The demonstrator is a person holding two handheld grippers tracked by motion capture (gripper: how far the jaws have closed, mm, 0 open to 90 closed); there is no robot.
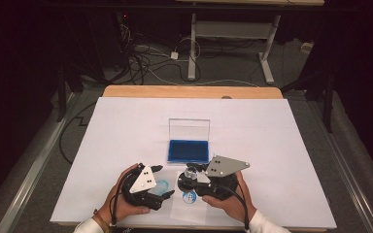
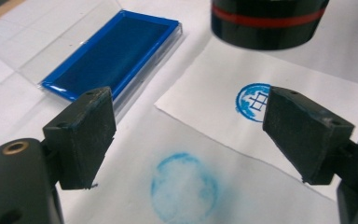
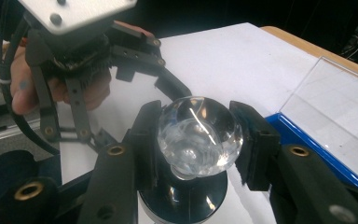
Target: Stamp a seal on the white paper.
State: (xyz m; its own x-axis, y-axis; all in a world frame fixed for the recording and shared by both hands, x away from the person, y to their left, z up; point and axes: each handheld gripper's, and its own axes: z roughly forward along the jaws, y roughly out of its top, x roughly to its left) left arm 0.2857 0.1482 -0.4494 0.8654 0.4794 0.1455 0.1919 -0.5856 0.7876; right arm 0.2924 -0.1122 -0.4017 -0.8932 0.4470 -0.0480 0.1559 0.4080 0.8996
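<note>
**Stamp held over the paper slip, ink pad open behind**

High view. We find the right hand-held gripper [image 1: 193, 175] pinching a stamp [image 1: 190, 175] by its clear knob, just above a small paper slip [image 1: 188, 198] at the near edge of the table [image 1: 281, 160]. A crisp blue print [image 1: 189, 196] sits on the slip just nearer the person than the stamp base. The left hand-held gripper [image 1: 161, 181] rests beside it with jaws spread, over a faint blue smudge [image 1: 162, 187]. The ink pad [image 1: 188, 150] lies just beyond both, lid propped upright; we judge it is placed there for short travel between inking and printing.

Left gripper view. The jaws stand wide apart, holding nothing. Between them lies the smudge [image 2: 184, 186]; the slip [image 2: 307, 93] with its print [image 2: 254, 101] sits just beyond, and the black stamp base with its red band [image 2: 265, 23] hangs above the slip's far part. We judge this hand is posted to steady the paper.

Right gripper view. Both pads close on the stamp's clear knob [image 3: 198, 135], the dark body [image 3: 186, 196] hanging below, upright. The grip on the knob keeps the face level for pressing. The ink pad [image 3: 307, 154] lies close at right, the left hand-held gripper [image 3: 98, 79] beyond.
</note>
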